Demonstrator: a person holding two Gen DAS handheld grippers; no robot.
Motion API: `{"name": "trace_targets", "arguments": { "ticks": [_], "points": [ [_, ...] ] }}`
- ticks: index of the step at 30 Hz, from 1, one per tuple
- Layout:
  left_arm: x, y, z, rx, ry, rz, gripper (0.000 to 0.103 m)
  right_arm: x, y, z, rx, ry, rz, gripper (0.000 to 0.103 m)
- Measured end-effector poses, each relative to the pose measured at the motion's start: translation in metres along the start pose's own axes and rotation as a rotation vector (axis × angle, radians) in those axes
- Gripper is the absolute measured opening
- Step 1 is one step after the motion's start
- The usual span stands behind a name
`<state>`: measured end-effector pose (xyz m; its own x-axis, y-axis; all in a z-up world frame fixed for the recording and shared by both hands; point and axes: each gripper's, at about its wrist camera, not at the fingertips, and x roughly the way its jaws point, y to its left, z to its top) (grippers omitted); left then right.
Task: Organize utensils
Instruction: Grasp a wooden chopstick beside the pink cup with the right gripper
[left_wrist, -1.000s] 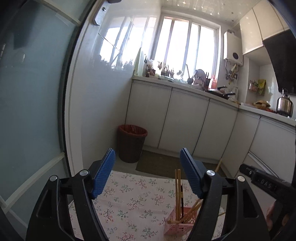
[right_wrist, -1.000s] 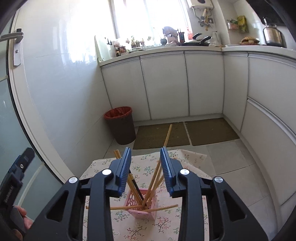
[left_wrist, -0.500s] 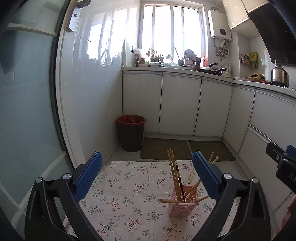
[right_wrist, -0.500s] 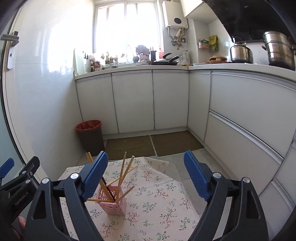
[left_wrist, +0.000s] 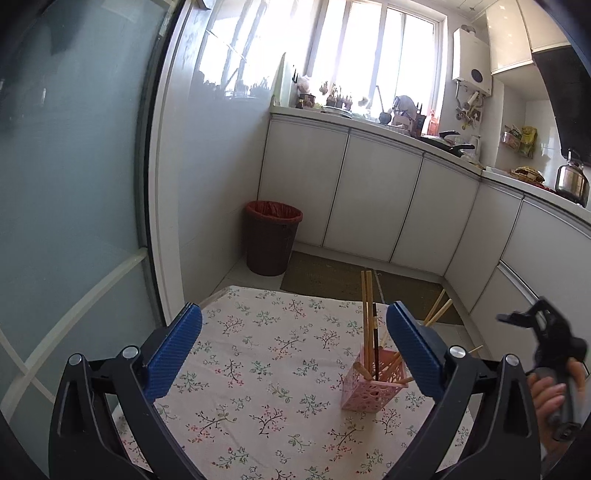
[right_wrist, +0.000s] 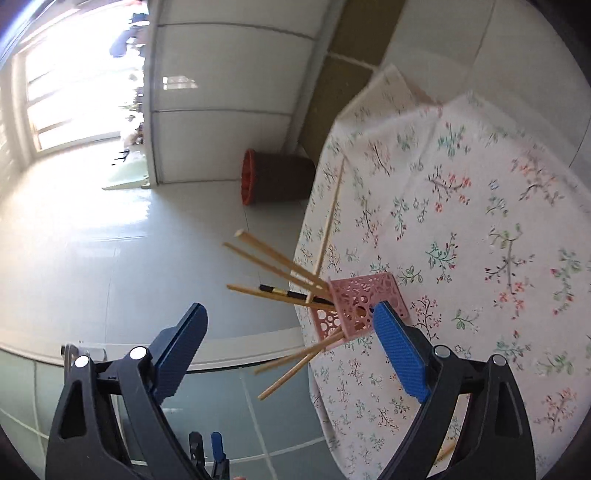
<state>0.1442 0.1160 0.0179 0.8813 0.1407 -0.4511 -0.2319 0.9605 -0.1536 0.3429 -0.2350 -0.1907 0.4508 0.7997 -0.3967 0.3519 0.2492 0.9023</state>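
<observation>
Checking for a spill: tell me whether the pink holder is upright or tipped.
Upright. The pink holder stands on its base on the floral tablecloth, chopsticks poking up from it.

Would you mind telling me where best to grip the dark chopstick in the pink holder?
Probably its upper shaft, coming from above with the open left gripper. The dark chopstick stands nearly upright in the pink holder, its lower part hidden inside, tight beside two wooden chopsticks.
</observation>
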Motion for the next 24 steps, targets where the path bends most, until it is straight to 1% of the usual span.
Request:
{"name": "trace_targets", "arguments": {
  "ticks": [1, 2, 4, 7, 11, 13, 18, 20, 21, 22, 23, 24],
  "points": [
    [-0.001, -0.002, -0.001, -0.001, -0.005, -0.009, 0.096, 0.022, -0.009, 0.014, 0.025, 0.041, 0.003, 0.089],
    [-0.002, -0.006, -0.001, 0.005, -0.014, -0.018, 0.096, 0.039, -0.014, 0.022, 0.032, 0.056, -0.006, 0.089],
    [-0.002, -0.015, -0.003, 0.04, -0.033, -0.029, 0.096, 0.074, -0.016, 0.046, 0.026, 0.072, -0.01, 0.089],
    [0.002, -0.027, -0.011, 0.11, -0.053, -0.026, 0.096, 0.112, -0.018, 0.077, 0.033, 0.086, 0.022, 0.089],
    [0.022, -0.032, -0.023, 0.142, -0.006, -0.032, 0.096, 0.149, -0.026, 0.115, 0.094, 0.105, 0.078, 0.089],
    [0.032, -0.033, -0.028, 0.148, 0.022, -0.031, 0.096, 0.165, -0.029, 0.125, 0.11, 0.112, 0.097, 0.089],
    [0.042, -0.03, -0.032, 0.138, 0.053, -0.014, 0.096, 0.201, -0.038, 0.139, 0.132, 0.163, 0.065, 0.089],
    [0.045, -0.029, -0.033, 0.139, 0.06, -0.005, 0.096, 0.211, -0.049, 0.143, 0.172, 0.17, 0.067, 0.086],
    [0.047, -0.028, -0.034, 0.137, 0.065, -0.002, 0.096, 0.211, -0.057, 0.144, 0.198, 0.155, 0.077, 0.08],
    [0.048, -0.028, -0.035, 0.137, 0.073, 0.001, 0.096, 0.215, -0.059, 0.147, 0.215, 0.151, 0.089, 0.065],
    [0.05, -0.027, -0.037, 0.138, 0.078, 0.004, 0.096, 0.219, -0.06, 0.15, 0.217, 0.155, 0.095, 0.058],
    [0.052, -0.027, -0.038, 0.141, 0.084, 0.006, 0.096, 0.225, -0.06, 0.154, 0.206, 0.16, 0.085, 0.032]
  ]
}}
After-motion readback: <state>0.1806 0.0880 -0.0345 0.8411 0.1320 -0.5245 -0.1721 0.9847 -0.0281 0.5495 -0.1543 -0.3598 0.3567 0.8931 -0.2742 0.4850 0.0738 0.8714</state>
